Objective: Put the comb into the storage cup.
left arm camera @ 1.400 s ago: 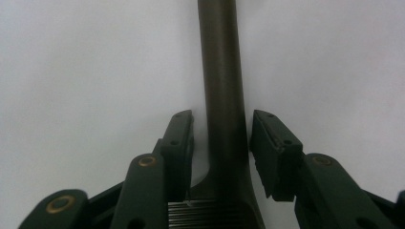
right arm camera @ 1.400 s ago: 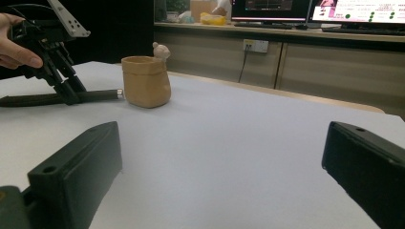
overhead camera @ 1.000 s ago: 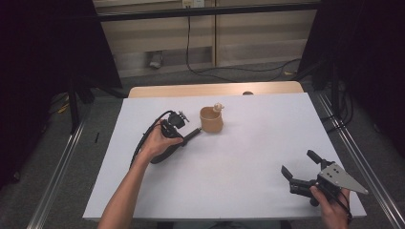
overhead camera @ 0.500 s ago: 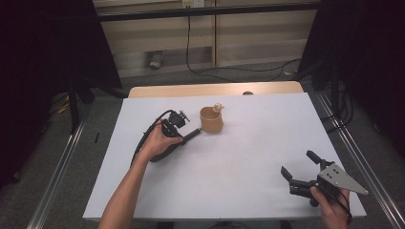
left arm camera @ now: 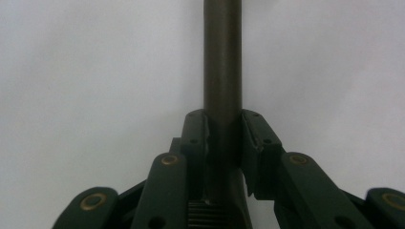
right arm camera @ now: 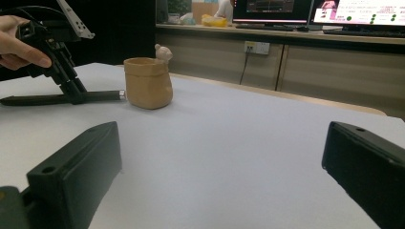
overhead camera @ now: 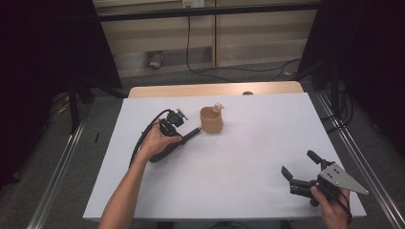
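So the left gripper is clamping down on a dark pen-like rod, which is lying flat on the white table. In the left gripper view the rod is sitting squeezed between both jaws and running straight out past their tips. Its far end, the one with a silver tip, is pointing at a little tan cup just beyond the jaws, and I can't tell if it's actually touching the cup. There's a small pale figure perched on the cup's rim. Meanwhile the right gripper is hanging out well apart near the table's front corner, jaws spread wide with nothing between them, looking across at the cup.
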Demonstrator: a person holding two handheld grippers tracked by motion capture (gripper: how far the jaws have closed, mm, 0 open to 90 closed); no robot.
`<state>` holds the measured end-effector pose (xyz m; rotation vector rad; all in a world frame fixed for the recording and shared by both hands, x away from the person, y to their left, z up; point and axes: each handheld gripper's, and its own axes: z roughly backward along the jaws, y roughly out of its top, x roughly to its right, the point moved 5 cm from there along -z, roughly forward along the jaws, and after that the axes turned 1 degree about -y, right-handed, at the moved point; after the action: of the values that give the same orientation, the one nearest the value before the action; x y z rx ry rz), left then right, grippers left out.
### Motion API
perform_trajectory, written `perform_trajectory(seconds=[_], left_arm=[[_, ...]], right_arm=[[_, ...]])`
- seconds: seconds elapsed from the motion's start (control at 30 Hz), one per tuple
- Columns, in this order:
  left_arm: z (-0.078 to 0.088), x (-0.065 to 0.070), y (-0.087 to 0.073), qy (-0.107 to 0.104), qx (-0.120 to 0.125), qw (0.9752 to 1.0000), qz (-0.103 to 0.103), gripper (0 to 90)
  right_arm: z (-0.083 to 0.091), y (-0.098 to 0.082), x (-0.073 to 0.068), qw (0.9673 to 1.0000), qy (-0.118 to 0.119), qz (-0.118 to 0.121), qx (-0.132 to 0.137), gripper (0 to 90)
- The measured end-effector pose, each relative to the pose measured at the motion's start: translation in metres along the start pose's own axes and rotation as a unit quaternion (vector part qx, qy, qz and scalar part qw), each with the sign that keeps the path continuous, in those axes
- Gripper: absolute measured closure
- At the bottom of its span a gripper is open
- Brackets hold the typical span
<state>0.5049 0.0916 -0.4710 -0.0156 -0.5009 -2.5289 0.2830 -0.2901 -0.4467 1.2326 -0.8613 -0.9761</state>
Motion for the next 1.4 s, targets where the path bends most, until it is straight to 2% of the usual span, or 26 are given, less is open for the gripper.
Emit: perform_trajectory(seconds=[0.17,0.23,0.37,0.57,0.73,0.87,1.07,1.23,1.4], left_arm=[[0.002,-0.001,-0.003,0.000,-0.006,1.0000,-0.003,73.1],[0.004,-0.001,-0.005,0.000,-0.003,1.0000,0.002,73.1],[0.009,-0.004,-0.009,-0.003,0.014,0.9998,0.015,73.0],[0.021,-0.007,-0.016,-0.001,0.046,0.9982,0.038,73.1],[0.032,-0.007,-0.018,0.007,0.067,0.9972,0.032,73.1],[0.039,-0.004,-0.020,0.005,0.081,0.9963,0.025,73.1],[0.047,0.002,-0.022,0.000,0.114,0.9933,0.019,73.1],[0.052,0.009,-0.022,0.005,0.126,0.9920,0.006,73.1],[0.060,0.019,-0.020,0.002,0.146,0.9892,-0.006,73.1]], right_arm=[[0.000,0.000,0.000,1.0000,0.001,-0.001,-0.003,0.0],[0.000,0.000,0.000,1.0000,0.000,-0.001,-0.003,0.0],[0.000,0.000,0.000,1.0000,0.000,0.000,-0.001,0.0],[0.000,0.000,0.000,1.0000,-0.001,0.000,-0.003,0.0],[0.000,0.000,0.000,1.0000,-0.001,0.000,-0.002,0.0],[0.000,0.000,0.000,1.0000,-0.001,0.000,-0.001,0.0],[0.000,0.000,0.000,1.0000,-0.001,0.001,-0.001,0.0],[0.000,0.000,0.000,1.0000,-0.002,0.000,-0.001,0.0],[0.000,0.000,0.000,1.0000,-0.001,0.000,-0.001,0.0]])
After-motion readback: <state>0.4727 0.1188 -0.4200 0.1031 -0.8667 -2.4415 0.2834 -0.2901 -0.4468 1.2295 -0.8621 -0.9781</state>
